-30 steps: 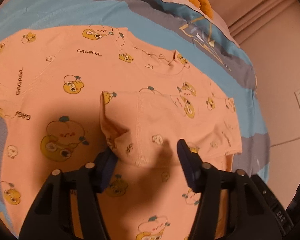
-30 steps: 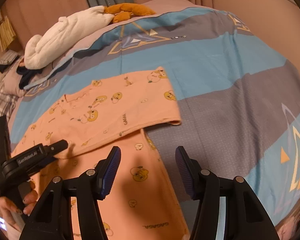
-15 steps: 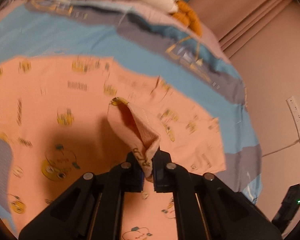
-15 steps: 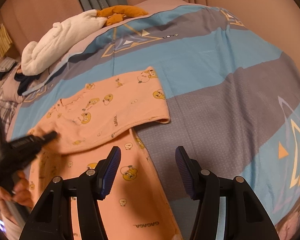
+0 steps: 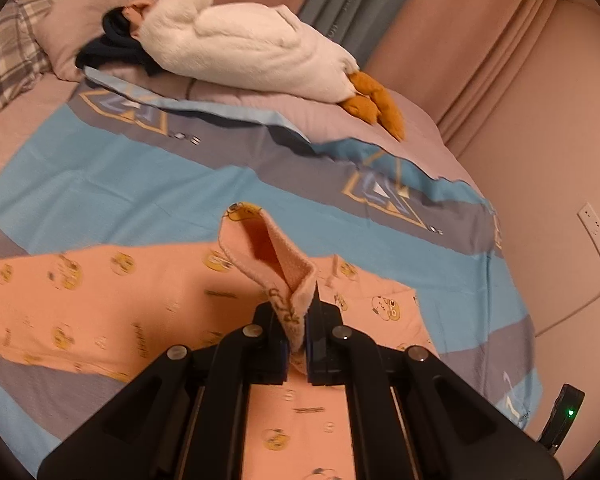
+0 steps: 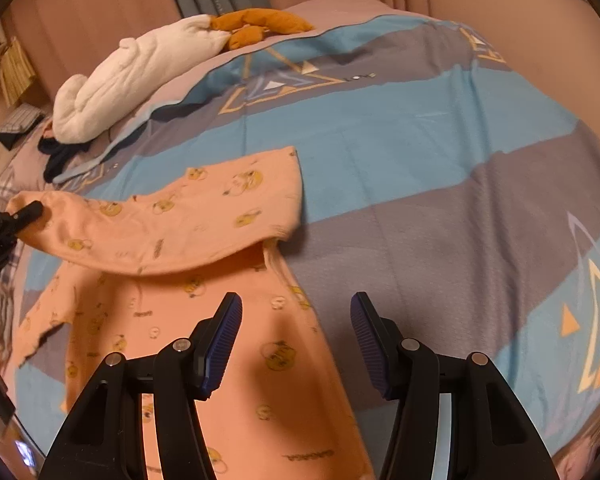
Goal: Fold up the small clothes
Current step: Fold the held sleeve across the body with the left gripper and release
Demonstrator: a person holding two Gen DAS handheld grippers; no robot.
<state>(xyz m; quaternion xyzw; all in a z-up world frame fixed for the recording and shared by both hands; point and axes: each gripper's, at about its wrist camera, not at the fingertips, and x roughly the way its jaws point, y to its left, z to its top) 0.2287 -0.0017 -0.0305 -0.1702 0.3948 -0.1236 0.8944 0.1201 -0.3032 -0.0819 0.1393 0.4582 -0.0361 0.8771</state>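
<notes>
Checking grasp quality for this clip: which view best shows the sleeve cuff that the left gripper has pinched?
The left wrist view. There the sleeve cuff stands up close, clamped in the left gripper. The right wrist view shows that gripper only small at the picture's left edge, holding the raised sleeve; the pinch itself is too small to judge.

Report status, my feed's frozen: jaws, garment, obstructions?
Left gripper shut on sleeve cuff, lifted. Right gripper open, empty, above orange shirt. Nothing blocking.
</notes>
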